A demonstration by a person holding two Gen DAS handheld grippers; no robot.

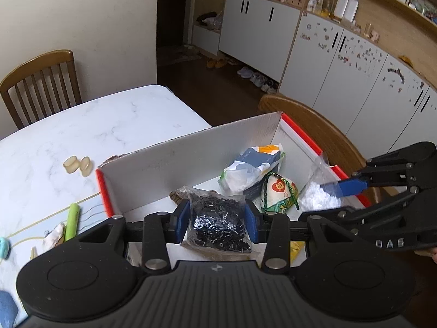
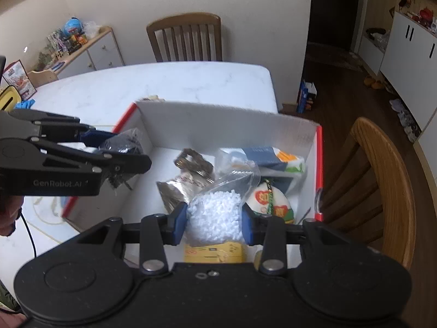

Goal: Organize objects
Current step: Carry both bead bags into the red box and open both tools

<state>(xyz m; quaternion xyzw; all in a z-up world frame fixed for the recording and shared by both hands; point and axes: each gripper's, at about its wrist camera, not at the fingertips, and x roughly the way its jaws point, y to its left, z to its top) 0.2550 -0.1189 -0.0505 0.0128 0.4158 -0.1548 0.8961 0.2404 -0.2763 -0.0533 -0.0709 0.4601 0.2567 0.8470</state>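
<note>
The left gripper [image 1: 217, 220] is clamped on a clear bag of black beads [image 1: 218, 222], its blue pads pressing the bag from both sides, and it holds the bag above the near left part of an open white box [image 1: 191, 147] with red edges. The right gripper [image 2: 214, 225] is clamped in the same way on a clear bag of white pellets [image 2: 215, 216], held over the near right part of the same box. Each gripper shows in the other's view, coming in from the side with its bag. Inside the box lie a blue, white and orange packet [image 1: 252, 169] against the far right corner, a round cushion-like piece with red hearts and green cord [image 1: 278, 192] just beside it, a silvery foil bag [image 2: 177, 188] and a yellow packet [image 2: 213, 251] near the front. The box stands on a white marbled tabletop [image 1: 82, 125], where two pale rings [image 1: 77, 165] and a green stick [image 1: 72, 221] lie to its left. Wooden chairs [image 1: 41, 82] stand around the tabletop.
</note>
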